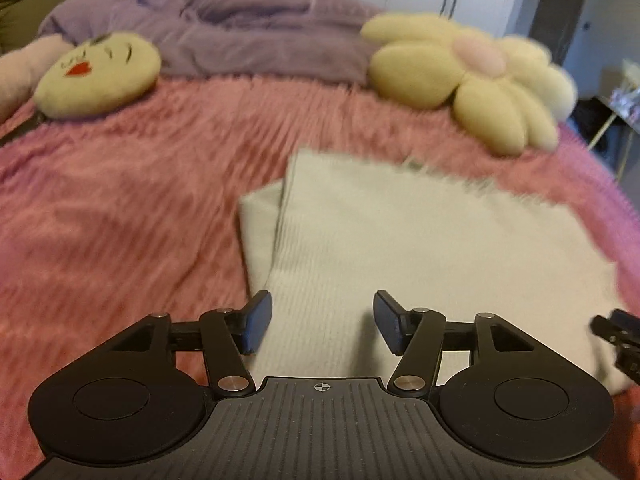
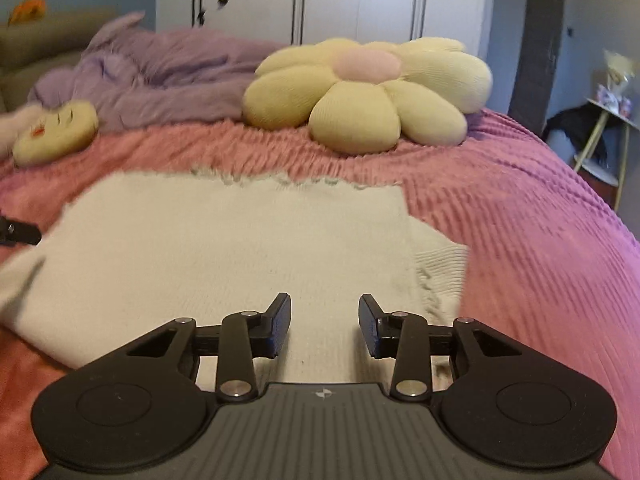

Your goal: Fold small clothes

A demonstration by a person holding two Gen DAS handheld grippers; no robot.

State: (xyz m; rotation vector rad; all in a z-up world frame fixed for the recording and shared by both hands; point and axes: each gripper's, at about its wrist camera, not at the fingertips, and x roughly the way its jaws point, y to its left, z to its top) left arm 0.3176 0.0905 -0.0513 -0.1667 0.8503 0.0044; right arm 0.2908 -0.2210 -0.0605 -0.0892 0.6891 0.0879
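A cream knitted garment (image 1: 420, 240) lies folded flat on the pink bedspread (image 1: 120, 220). It also shows in the right wrist view (image 2: 240, 248), with a ribbed part sticking out at its right side. My left gripper (image 1: 322, 324) is open and empty over the garment's near left edge. My right gripper (image 2: 324, 326) is open and empty over the garment's near right part. The right gripper's tip shows at the left wrist view's right edge (image 1: 616, 336). The left gripper's tip shows at the right wrist view's left edge (image 2: 18, 232).
A yellow flower cushion (image 2: 368, 92) and a round face cushion (image 1: 100, 76) lie at the far side of the bedspread (image 2: 520, 220). A rumpled purple blanket (image 1: 240, 28) lies behind them. White wardrobe doors (image 2: 340, 0) and a small side table (image 2: 604, 136) stand beyond.
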